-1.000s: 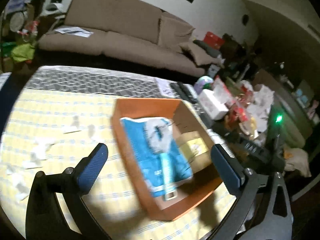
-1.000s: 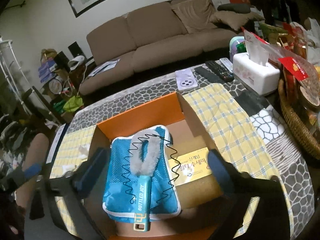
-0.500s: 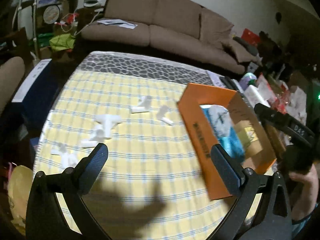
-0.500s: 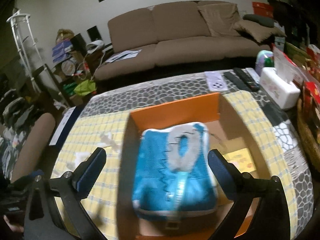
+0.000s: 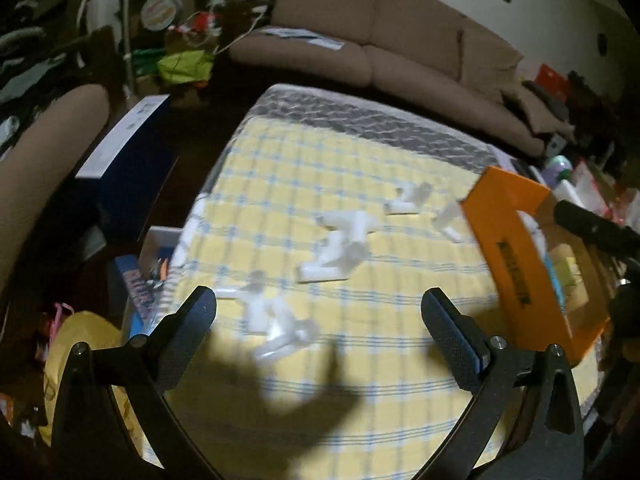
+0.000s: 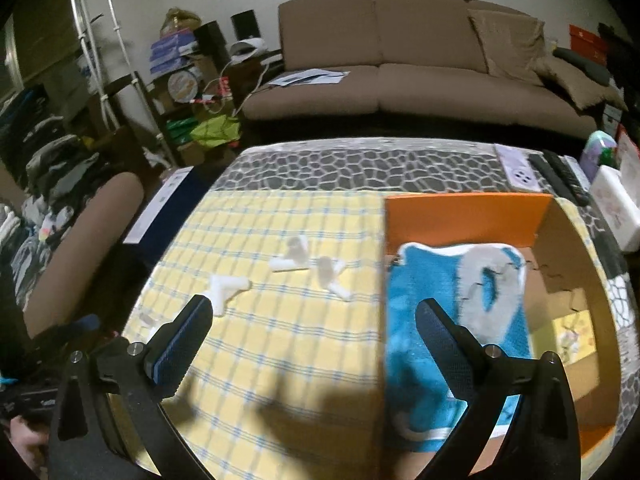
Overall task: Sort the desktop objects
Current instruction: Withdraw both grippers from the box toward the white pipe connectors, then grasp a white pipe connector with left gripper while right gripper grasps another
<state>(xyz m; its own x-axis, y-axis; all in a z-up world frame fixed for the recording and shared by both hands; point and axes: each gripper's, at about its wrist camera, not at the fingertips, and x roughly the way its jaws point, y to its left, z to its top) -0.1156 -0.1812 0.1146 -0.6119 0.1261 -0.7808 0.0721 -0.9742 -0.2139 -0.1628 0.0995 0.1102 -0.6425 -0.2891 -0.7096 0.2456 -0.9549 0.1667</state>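
Several white plastic pipe fittings [image 5: 340,244] [image 6: 308,266] lie scattered on the yellow checked cloth [image 5: 320,360]. An orange cardboard box [image 5: 516,252] [image 6: 464,210] stands at the cloth's right side. Inside it lies a blue mesh pouch [image 6: 424,308] with a grey brush [image 6: 490,284] on top and a yellow packet [image 6: 572,336] beside it. My left gripper [image 5: 318,332] hangs open above the fittings, nothing between its fingers. My right gripper [image 6: 312,340] is open too, hovering over the cloth at the box's left wall.
A brown sofa [image 6: 400,76] runs behind the table. Remote controls [image 6: 560,176] and a white tissue box [image 6: 616,208] sit at the far right. A blue box [image 5: 128,160] and clutter lie off the table's left edge. The other gripper's body [image 5: 596,228] shows past the box.
Both views have swung left. The box slid to the right side of each frame and the white fittings came under the left gripper. Both grippers stayed open.
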